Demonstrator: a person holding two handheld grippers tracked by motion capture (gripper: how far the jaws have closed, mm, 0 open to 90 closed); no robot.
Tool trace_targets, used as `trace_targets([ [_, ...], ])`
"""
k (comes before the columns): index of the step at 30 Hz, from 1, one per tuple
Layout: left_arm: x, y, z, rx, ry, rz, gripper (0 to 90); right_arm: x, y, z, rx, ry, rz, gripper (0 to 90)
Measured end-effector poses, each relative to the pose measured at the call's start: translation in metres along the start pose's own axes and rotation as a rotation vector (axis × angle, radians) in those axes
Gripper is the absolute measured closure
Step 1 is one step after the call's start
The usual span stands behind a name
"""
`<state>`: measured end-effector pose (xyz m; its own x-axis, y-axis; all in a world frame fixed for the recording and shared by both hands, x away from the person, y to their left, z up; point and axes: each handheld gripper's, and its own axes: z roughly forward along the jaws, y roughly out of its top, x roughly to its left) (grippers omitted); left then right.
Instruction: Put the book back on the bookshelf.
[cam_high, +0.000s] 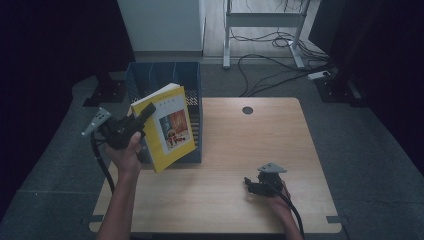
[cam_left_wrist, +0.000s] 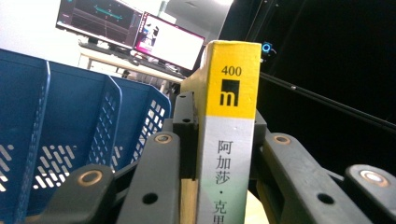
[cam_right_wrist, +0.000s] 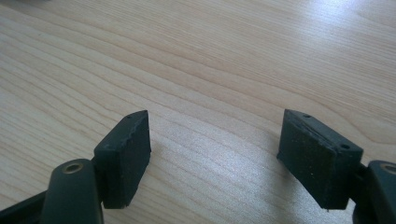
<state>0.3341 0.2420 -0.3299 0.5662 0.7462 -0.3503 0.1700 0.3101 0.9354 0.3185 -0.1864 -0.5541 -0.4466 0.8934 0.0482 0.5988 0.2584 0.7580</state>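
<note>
Book count: one yellow paperback (cam_high: 167, 127), tilted, left of centre in the high view, in front of the one blue file rack (cam_high: 192, 80), which has several upright compartments. The left gripper (cam_high: 142, 114) is clamped on its spine edge; in the left gripper view the yellow-and-grey spine (cam_left_wrist: 231, 135) stands between the jaws. One wooden table (cam_high: 235, 200) with one dark round hole (cam_high: 247, 110) near its far edge. The right gripper (cam_high: 248, 184) rests at lower right, jaws spread wide over bare wood.
</note>
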Motion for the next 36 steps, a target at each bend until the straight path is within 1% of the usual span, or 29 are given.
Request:
trace_targets([
  [3,0.002,0.0,0.003,0.0,0.008,-0.007,74.9,0.0,0.0,0.0,0.0,0.001,0.001,24.4],
  [14,0.007,0.001,0.011,0.0,0.038,-0.006,74.8,-0.001,0.0,0.0,-0.001,0.001,0.004,24.4],
  [21,0.01,0.001,0.02,0.001,0.05,-0.003,74.8,-0.001,0.0,0.0,-0.002,0.001,0.006,24.4],
  [26,0.012,-0.001,0.029,0.005,0.065,0.011,74.8,0.0,0.0,0.0,0.001,-0.002,-0.001,24.1],
  [29,0.012,-0.003,0.033,0.007,0.081,0.027,74.8,0.0,0.0,0.0,0.001,-0.002,-0.001,24.1],
  [32,0.011,-0.005,0.037,0.011,0.088,0.033,74.7,0.0,0.0,0.0,0.001,-0.002,-0.001,24.1],
  [36,0.012,-0.006,0.041,0.009,0.09,0.028,74.8,0.0,0.0,0.0,0.001,-0.002,-0.001,24.1],
])
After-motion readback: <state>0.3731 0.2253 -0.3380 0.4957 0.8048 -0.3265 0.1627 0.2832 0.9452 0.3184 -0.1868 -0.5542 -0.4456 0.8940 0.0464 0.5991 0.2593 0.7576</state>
